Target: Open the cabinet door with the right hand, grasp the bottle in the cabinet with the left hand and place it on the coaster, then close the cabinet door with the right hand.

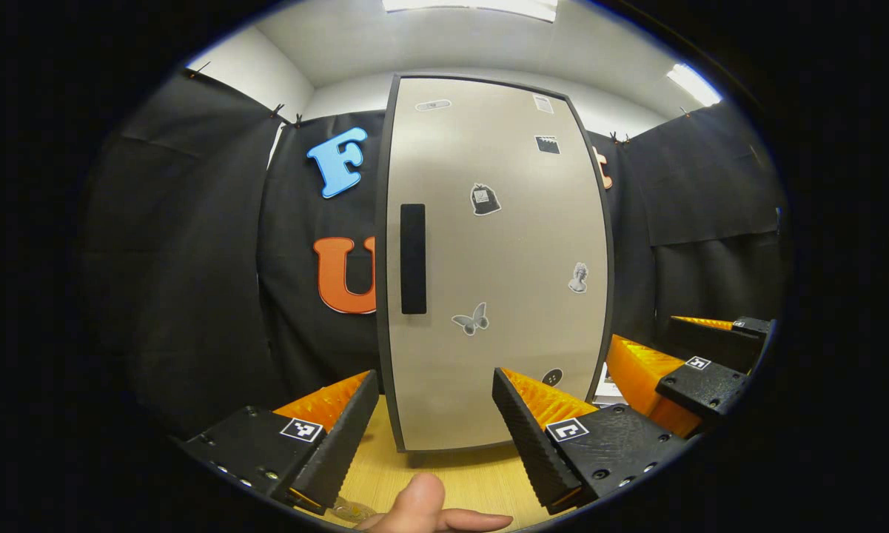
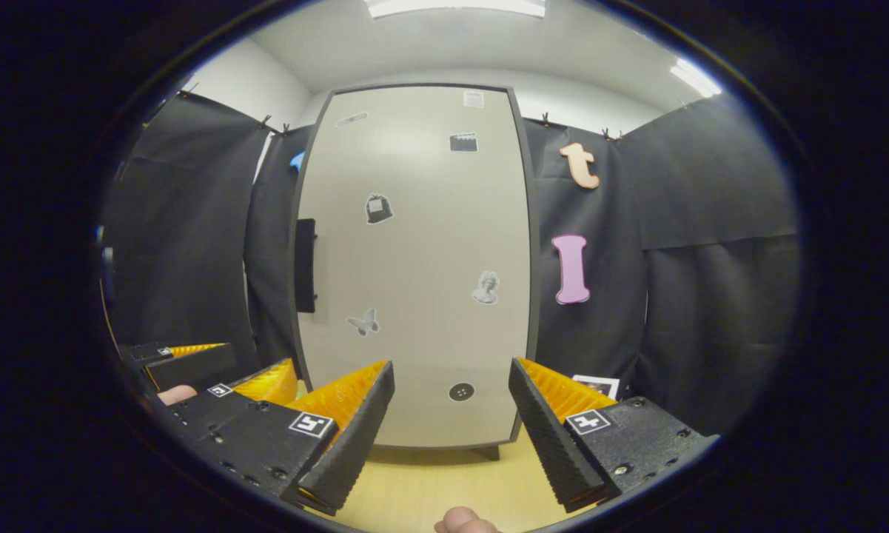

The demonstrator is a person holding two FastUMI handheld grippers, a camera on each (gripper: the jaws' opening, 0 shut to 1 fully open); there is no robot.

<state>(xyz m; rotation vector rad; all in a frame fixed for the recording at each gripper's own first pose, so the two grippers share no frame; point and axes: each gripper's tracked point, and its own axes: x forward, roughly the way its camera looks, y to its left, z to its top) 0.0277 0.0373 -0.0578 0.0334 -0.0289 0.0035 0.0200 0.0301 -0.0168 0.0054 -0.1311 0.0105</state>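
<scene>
1. One tall beige cabinet door [image 1: 488,259] with a dark frame is seen closed, standing on a pale wooden tabletop [image 1: 451,474].
2. One black vertical handle [image 1: 413,259] is set near the door's left edge; about seven small grey stickers are counted on the panel, though the smallest are hard to make out.
3. Two grippers are seen: the left gripper [image 1: 437,437] and the right gripper [image 2: 451,437], each with jaws held wide apart and nothing between them.
4. The door is framed between both pairs of jaws, apart from them, untouched.
5. In the left gripper view the right gripper is seen at the right, beside the door's lower corner.
6. A fingertip [image 1: 422,503] is seen at the lower edge.
</scene>
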